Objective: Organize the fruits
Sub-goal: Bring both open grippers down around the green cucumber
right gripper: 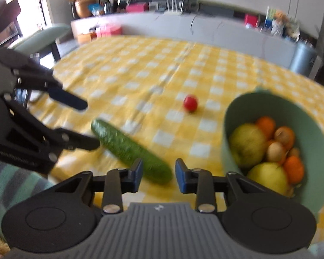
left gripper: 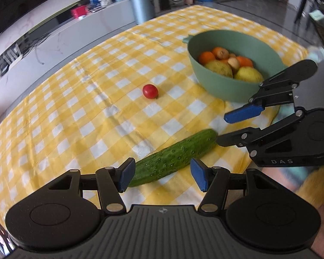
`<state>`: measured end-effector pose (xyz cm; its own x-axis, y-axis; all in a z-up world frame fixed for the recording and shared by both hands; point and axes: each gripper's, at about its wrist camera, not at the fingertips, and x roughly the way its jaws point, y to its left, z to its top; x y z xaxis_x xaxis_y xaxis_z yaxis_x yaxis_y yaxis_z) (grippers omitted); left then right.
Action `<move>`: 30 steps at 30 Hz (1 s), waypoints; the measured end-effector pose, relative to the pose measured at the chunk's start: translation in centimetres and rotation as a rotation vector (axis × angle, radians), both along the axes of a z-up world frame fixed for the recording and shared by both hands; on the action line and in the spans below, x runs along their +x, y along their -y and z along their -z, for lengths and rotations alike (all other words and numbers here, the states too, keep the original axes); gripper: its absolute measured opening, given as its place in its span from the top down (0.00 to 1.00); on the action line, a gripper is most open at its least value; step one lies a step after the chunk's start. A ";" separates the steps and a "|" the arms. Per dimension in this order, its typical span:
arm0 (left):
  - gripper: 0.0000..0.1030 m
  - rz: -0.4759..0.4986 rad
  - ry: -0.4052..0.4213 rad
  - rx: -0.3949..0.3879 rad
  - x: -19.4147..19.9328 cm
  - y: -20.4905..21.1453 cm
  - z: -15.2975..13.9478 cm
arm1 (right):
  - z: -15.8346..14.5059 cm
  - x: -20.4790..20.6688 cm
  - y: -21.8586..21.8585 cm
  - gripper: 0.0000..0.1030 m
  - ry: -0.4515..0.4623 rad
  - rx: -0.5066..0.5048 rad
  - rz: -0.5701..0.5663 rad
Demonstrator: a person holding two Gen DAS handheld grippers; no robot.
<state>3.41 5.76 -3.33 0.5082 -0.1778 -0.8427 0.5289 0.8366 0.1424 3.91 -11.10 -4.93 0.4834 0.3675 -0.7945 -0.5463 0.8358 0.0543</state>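
A long, bumpy green cucumber (left gripper: pixel 175 158) lies flat on the surface (left gripper: pixel 80 99), which is covered by a yellow-and-white checked cloth, close to the near edge where both claws meet. The left claw (left gripper: pixel 159 176) hangs over one end of it, its blue-padded fingers (left gripper: pixel 125 174) spread to either side of that end; the pads do not press on the skin. The right claw (right gripper: pixel 158 176) stands at the other end of the cucumber, its jaws a narrower gap apart, with the tip of the cucumber just ahead of that gap; the blur keeps me from telling whether a pad touches it. In the left wrist view the right claw comes in from the right, its lower finger touching or just beside the cucumber's far tip.

A small round red tomato (left gripper: pixel 150 91) sits alone toward the middle of the surface, well apart from the cucumber. A round sage-green plastic bowl (left gripper: pixel 224 86) stands near the surface's right edge, holding yellow-green pears, orange mandarins and a few small brownish fruits. A person's forearm in a striped green sleeve (right gripper: pixel 8 185) shows behind the left claw.
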 end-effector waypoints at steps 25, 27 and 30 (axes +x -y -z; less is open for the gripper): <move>0.33 0.180 -0.007 0.111 2.7 2.0 3.8 | 2.2 2.4 -0.8 0.83 -0.018 -0.043 0.072; 0.33 0.188 -0.004 0.130 3.2 2.3 4.1 | 2.0 2.8 -0.9 0.83 0.006 -0.046 0.078; 0.33 0.213 0.007 0.162 3.7 2.9 4.3 | 1.7 3.1 -0.7 0.83 0.013 -0.028 0.089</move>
